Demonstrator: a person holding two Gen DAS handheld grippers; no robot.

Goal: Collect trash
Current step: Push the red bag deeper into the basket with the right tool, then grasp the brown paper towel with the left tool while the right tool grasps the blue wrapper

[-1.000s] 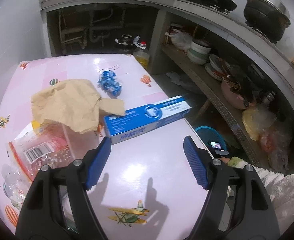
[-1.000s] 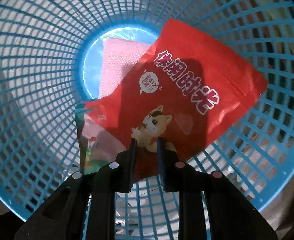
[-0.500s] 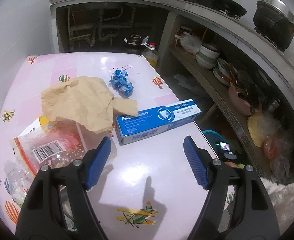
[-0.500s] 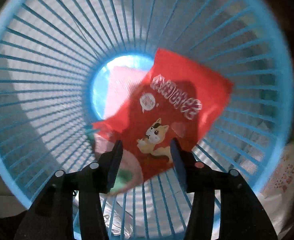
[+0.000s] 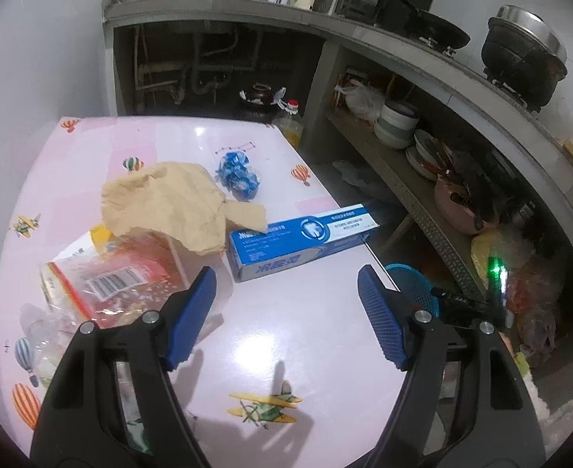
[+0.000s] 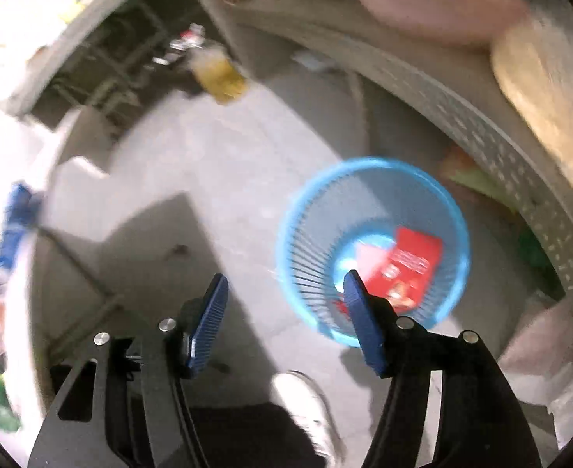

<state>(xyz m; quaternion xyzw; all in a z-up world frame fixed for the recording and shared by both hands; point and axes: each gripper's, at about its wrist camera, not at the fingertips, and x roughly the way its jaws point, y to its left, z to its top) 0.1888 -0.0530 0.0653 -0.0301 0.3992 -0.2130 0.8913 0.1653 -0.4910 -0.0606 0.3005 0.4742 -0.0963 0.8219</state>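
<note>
Toothpaste box (image 5: 302, 240) as landmark: lies flat on the pink surface (image 5: 306, 343), just ahead of the left gripper (image 5: 286, 312), long axis running from lower left to upper right and crossing the gap between the jaws at a slant. Crumpled brown paper (image 5: 169, 204) overlaps the box's left end; blue wrapper bundle (image 5: 237, 173) beyond it; clear snack bag (image 5: 111, 273) left of the box, beside the left jaw. Left jaws wide apart, empty, above the surface. Right gripper (image 6: 282, 323) away from the box, above the floor, jaws just opened and empty; red pouch (image 6: 411, 265) already in the blue basket (image 6: 306, 210) below. Likely next: left gripper nearer, probably needs a turn to straddle the box's narrow width.
</note>
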